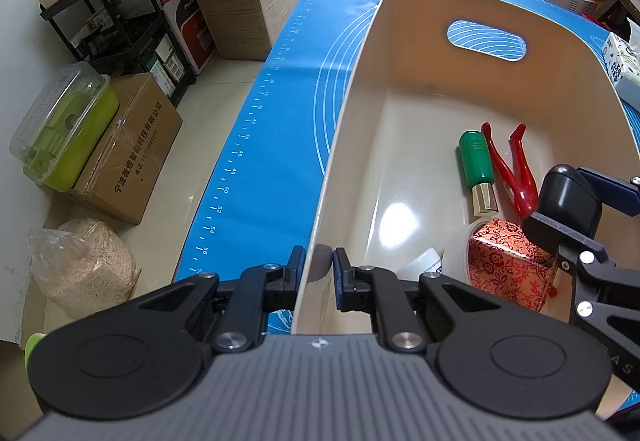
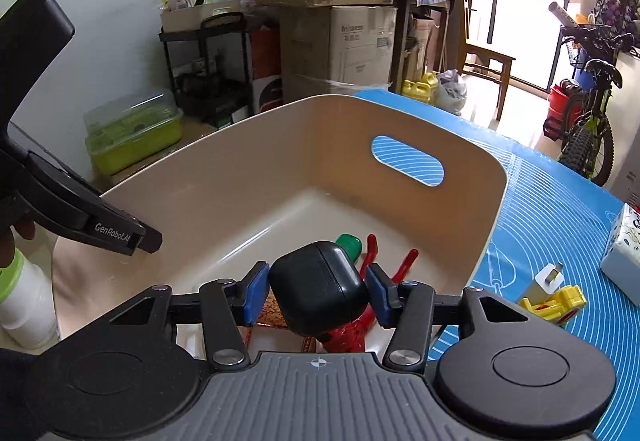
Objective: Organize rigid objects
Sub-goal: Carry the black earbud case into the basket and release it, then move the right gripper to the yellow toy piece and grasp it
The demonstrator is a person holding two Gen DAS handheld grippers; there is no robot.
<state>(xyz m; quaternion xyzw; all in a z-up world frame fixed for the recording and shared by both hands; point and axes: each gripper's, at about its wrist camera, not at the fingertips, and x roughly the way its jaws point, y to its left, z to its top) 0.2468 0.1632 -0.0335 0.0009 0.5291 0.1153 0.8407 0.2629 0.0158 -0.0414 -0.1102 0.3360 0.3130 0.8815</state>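
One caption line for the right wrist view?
Right gripper holds a black earbud case above the beige bin.

A blue mat (image 2: pixel 560 209) covers the bench. On it stands a beige bin (image 2: pixel 280 145); beside the bin's right wall lie a yellow toy (image 2: pixel 560 303), a white plug (image 2: pixel 546 279) and a tissue pack (image 2: pixel 624 245).

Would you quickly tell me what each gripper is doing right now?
Left gripper: shut on the bin wall.
Right gripper: shut on the black case.
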